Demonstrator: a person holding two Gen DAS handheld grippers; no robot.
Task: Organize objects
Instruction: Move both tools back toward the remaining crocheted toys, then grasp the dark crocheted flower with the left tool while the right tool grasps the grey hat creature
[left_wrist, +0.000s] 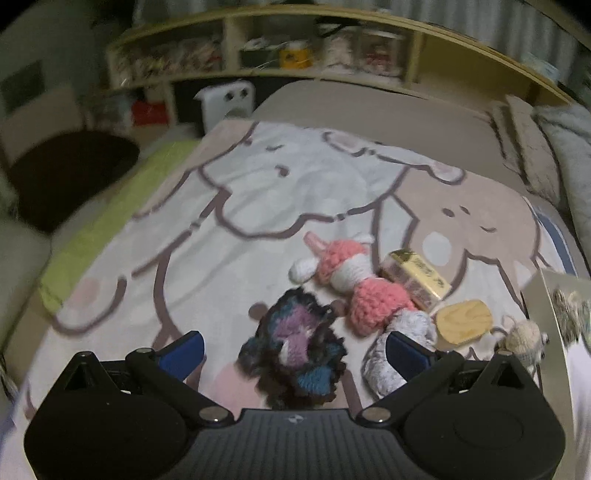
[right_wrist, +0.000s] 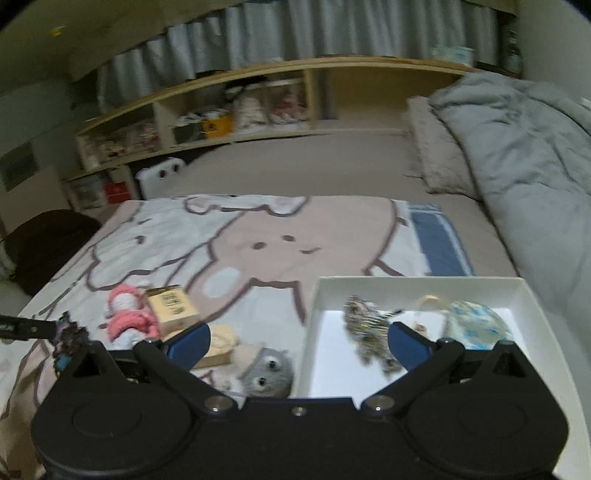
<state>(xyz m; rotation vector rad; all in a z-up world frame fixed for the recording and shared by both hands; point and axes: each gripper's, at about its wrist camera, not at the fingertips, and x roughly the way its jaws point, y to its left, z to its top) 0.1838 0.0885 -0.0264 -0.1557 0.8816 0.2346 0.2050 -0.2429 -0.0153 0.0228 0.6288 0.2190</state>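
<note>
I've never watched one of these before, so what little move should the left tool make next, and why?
Probably ease the left tool down and close on the dark crocheted piece. Its fingers are open, with that piece lying between them on the blanket, while the white box already holds sorted things.

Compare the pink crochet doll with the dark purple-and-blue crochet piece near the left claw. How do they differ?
The pink crochet doll is pink and white, long and body-shaped; the dark crochet piece is black-edged with purple and blue patches, flatter and ruffled. The doll lies further out, against the yellow box; the dark piece lies between the open fingers of the left claw. Both are yarn items on the blanket, outside the white tray.
</note>
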